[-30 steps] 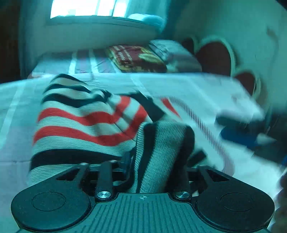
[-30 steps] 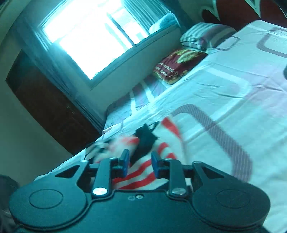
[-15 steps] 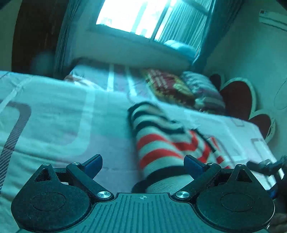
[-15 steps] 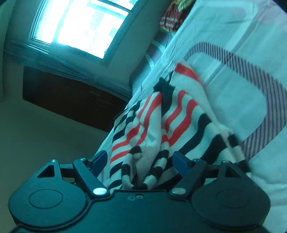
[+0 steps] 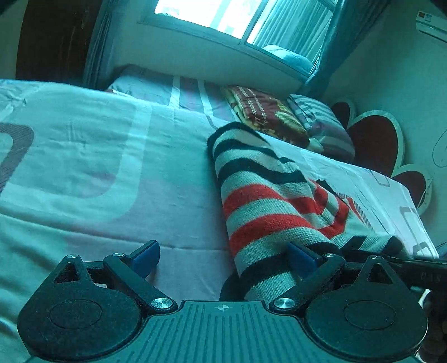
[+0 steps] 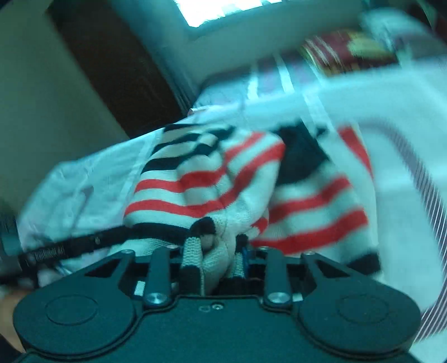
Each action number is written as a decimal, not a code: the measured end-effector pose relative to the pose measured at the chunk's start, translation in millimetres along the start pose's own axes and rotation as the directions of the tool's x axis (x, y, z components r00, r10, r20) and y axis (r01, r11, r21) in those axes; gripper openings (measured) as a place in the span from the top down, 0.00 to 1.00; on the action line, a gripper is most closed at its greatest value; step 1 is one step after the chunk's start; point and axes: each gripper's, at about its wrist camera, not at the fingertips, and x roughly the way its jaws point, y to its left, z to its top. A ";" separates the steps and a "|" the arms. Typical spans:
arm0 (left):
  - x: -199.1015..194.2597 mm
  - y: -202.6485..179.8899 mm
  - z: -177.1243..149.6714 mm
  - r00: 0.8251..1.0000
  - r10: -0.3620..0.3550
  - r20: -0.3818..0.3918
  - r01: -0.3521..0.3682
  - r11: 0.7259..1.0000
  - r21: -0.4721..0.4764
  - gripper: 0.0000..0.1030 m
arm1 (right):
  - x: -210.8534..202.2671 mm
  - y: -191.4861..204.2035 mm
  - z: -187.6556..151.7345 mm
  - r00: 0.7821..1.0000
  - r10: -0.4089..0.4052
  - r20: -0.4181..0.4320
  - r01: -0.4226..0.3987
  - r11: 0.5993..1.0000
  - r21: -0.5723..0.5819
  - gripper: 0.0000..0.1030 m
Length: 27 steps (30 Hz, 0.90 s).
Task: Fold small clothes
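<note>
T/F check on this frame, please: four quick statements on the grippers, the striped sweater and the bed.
1. The left gripper is open. True.
2. The right gripper has nothing between its jaws. False: its jaws are closing on a bunch of the striped sweater.
3. The sweater lies on the bed. True.
4. The sweater is plain blue. False: it is striped red, black and pale.

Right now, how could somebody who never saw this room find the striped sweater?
Look at the bed under the window. The striped sweater lies on its sheet, nearer than the dark red pillow. Only it is knitted, with black, red and pale bands.
</note>
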 end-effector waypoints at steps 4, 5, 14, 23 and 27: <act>-5.5 -13.8 5.8 0.999 -0.016 0.031 0.016 1.000 0.026 0.06 | -33.1 17.5 5.0 0.983 -0.066 0.170 0.091 0.985 -0.147 0.77; -6.0 -19.5 8.0 0.999 -0.033 0.037 0.031 0.999 0.036 0.06 | -41.5 16.2 6.7 0.976 -0.083 0.202 0.113 0.983 -0.145 0.77; 19.2 -80.0 0.1 0.998 -0.044 -0.037 0.049 0.985 0.164 0.06 | -9.6 -58.6 -34.4 0.974 -0.223 0.050 0.221 0.975 0.039 0.76; 21.6 -74.0 -4.0 0.998 -0.053 -0.046 0.059 0.988 0.140 0.06 | -11.1 -64.8 -33.4 0.978 -0.196 0.066 0.191 0.978 0.080 0.73; 5.2 -70.9 -0.3 0.996 -0.074 -0.053 0.080 0.989 0.126 0.06 | -39.1 -90.5 -39.0 0.994 -0.092 0.064 0.072 0.959 0.274 0.64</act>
